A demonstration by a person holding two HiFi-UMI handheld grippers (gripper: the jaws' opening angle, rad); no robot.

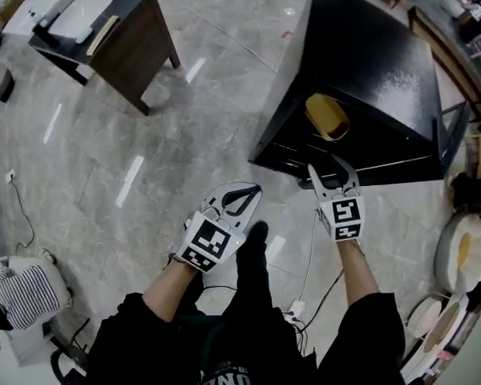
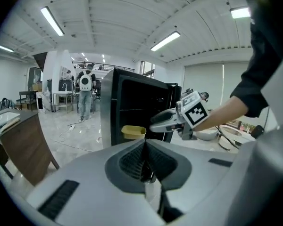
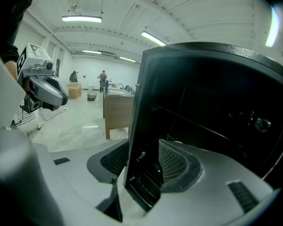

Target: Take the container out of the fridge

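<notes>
While the left gripper [image 1: 255,189] hangs near, over the floor [image 1: 144,143], its jaws are closed together with nothing between them. Further right, the right gripper [image 1: 330,175] has its jaws wide apart, one on each side of the edge of the open fridge door [image 3: 146,126], and the pads do not press it. Inside the black fridge [image 1: 377,62], the yellow container [image 1: 327,117] sits on a shelf, apart from both grippers.
</notes>
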